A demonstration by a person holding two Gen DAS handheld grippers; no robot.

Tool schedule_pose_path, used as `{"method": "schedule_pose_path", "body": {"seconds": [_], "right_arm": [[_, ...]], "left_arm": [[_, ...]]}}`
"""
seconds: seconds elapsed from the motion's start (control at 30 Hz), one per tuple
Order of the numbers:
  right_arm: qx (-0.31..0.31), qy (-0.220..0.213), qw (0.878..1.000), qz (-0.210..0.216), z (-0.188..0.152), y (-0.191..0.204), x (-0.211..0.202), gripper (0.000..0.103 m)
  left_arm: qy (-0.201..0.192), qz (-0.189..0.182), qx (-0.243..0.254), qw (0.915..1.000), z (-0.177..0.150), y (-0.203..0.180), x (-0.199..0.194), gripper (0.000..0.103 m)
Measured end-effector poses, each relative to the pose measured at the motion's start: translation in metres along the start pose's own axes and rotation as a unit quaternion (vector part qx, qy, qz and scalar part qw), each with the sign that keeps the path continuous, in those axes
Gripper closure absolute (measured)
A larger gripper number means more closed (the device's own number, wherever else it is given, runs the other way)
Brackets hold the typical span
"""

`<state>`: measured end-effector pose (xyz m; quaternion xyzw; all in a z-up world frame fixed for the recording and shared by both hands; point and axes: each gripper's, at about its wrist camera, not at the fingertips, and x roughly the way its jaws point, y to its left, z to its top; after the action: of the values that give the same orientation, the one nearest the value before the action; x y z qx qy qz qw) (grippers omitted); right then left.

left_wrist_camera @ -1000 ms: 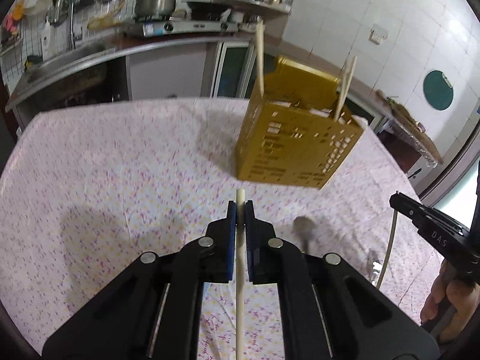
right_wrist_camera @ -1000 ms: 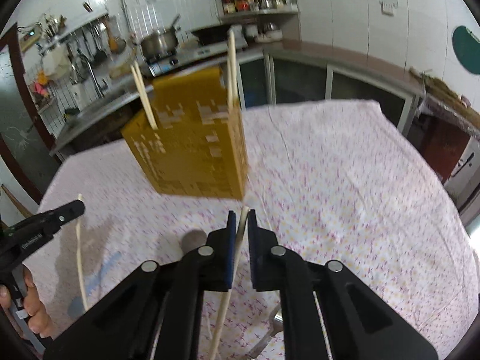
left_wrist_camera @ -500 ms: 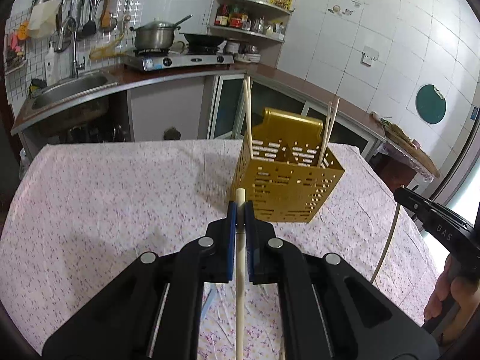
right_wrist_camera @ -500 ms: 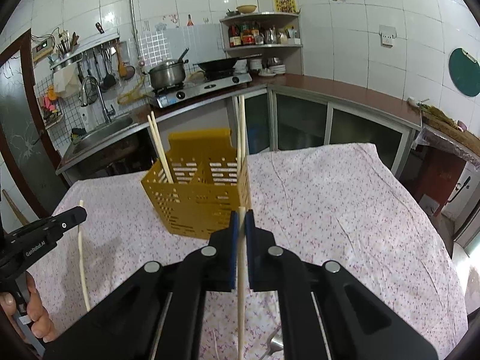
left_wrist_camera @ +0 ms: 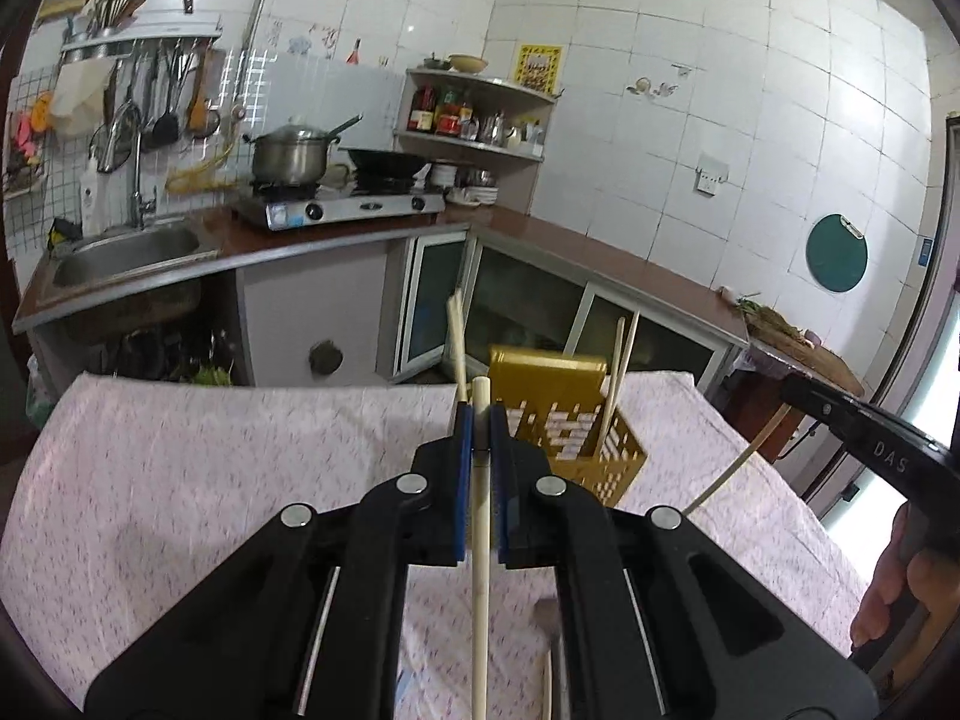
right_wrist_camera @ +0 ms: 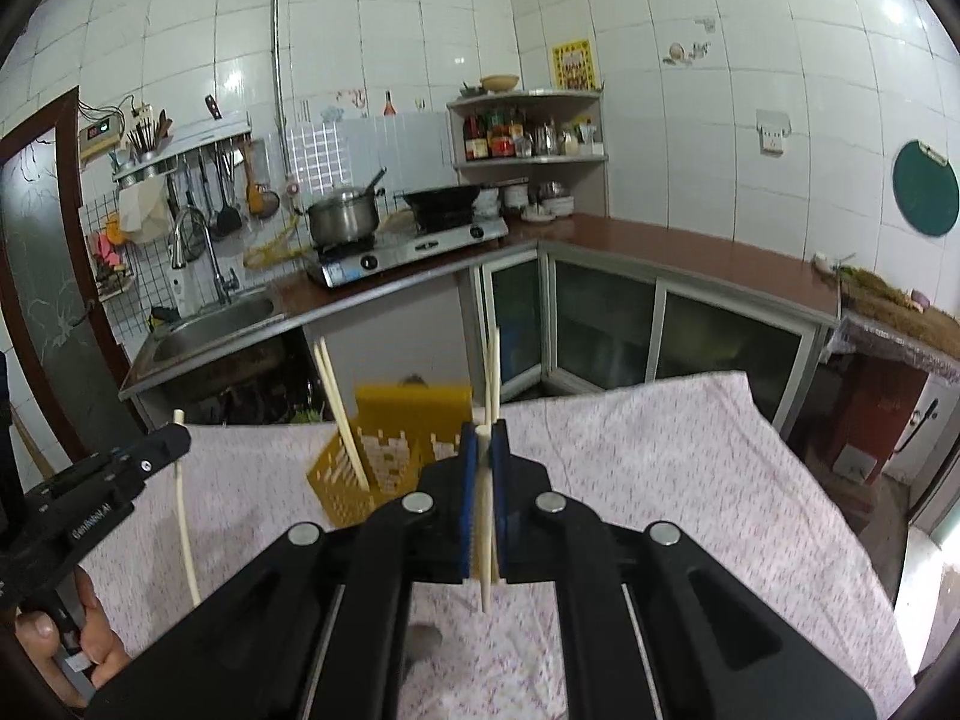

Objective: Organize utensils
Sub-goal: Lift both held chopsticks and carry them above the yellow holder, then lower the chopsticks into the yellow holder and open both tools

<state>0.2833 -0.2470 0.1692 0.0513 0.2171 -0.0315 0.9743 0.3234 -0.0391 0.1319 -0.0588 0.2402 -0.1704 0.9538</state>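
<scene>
A yellow perforated utensil holder [left_wrist_camera: 570, 420] stands on the table with several chopsticks [left_wrist_camera: 618, 384] upright in it; it also shows in the right wrist view [right_wrist_camera: 390, 450]. My left gripper [left_wrist_camera: 478, 420] is shut on a pale chopstick [left_wrist_camera: 480, 570], raised above the table just short of the holder. My right gripper [right_wrist_camera: 482, 438] is shut on another pale chopstick [right_wrist_camera: 485, 540], also raised near the holder. Each gripper shows in the other's view, the right one [left_wrist_camera: 840, 420] at right and the left one [right_wrist_camera: 120, 468] at left.
The table has a floral pink cloth [left_wrist_camera: 210, 480]. A metal spoon [left_wrist_camera: 549, 618] lies on it below the left gripper, and it also shows in the right wrist view [right_wrist_camera: 423, 639]. A kitchen counter with sink [left_wrist_camera: 126, 252] and stove [left_wrist_camera: 336, 204] runs behind the table.
Both grippers have risen and tilted up with their chopsticks. The holder now looks lower and farther in both views, and more of the wall shows.
</scene>
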Motion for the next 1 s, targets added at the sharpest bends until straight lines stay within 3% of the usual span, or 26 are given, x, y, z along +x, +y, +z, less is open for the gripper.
{"method": "schedule_pose_path", "body": {"seconds": [0.3, 0.47, 0.73, 1.0], "right_arm": [[-0.011, -0.041, 0.999, -0.003, 0.068, 0.007, -0.015, 0.098], [-0.003, -0.05, 0.999, 0.004, 0.09, 0.005, -0.012, 0.098], [-0.011, -0.046, 0.999, 0.004, 0.097, 0.008, 0.022, 0.098], [-0.013, -0.017, 1.0, 0.001, 0.079, 0.005, 0.066, 0.098]], "left_arm": [[-0.081, -0.005, 0.03, 0.9963, 0.069, -0.029, -0.004, 0.099], [-0.099, -0.021, 0.008, 0.9948, 0.095, -0.031, 0.014, 0.099], [-0.134, -0.025, 0.004, 0.9906, 0.108, -0.031, 0.063, 0.099], [-0.177, -0.019, 0.034, 0.9835, 0.105, -0.036, 0.095, 0.099]]}}
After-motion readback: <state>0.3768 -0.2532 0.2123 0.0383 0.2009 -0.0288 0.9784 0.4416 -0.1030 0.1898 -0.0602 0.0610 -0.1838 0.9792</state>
